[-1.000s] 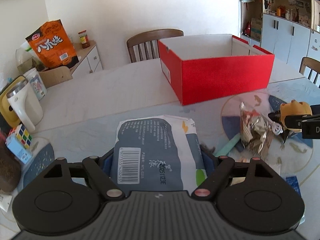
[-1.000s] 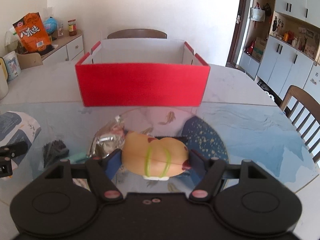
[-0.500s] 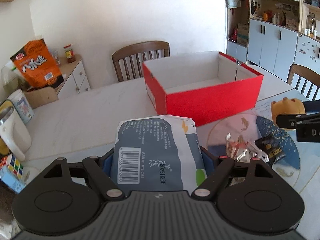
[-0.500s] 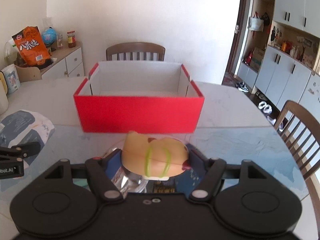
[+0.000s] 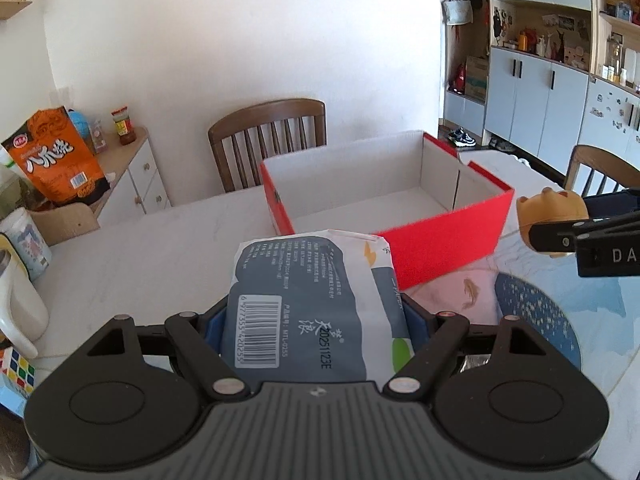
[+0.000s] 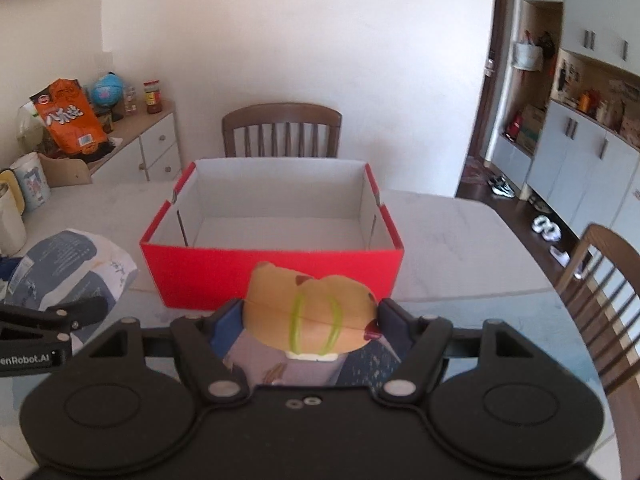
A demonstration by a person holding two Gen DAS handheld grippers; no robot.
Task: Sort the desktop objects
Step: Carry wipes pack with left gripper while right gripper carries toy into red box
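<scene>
My left gripper [image 5: 308, 320] is shut on a blue-and-white soft pack [image 5: 308, 300] with a barcode, held above the table before the red box [image 5: 440, 236]. My right gripper [image 6: 310, 320] is shut on a tan toy [image 6: 310, 316] with green rings, lifted in front of the same red box [image 6: 276, 266], whose white inside holds nothing. In the left wrist view the tan toy [image 5: 550, 210] and the right gripper's finger show at the right. In the right wrist view the soft pack [image 6: 68, 268] and the left gripper's finger sit at the left.
A wooden chair [image 6: 282, 130] stands behind the box, another chair [image 6: 604, 280] at the right. An orange snack bag [image 5: 52, 160] and jar sit on a side cabinet [image 5: 132, 176]. A white jug [image 5: 16, 304] and a puzzle cube [image 5: 16, 368] are at the left. A blue fish-print mat [image 5: 536, 320] covers the near table.
Both grippers have risen with their objects and come nearer the red box; its inside now shows. The foil wrapper and dark packet on the mat have dropped out of view.
</scene>
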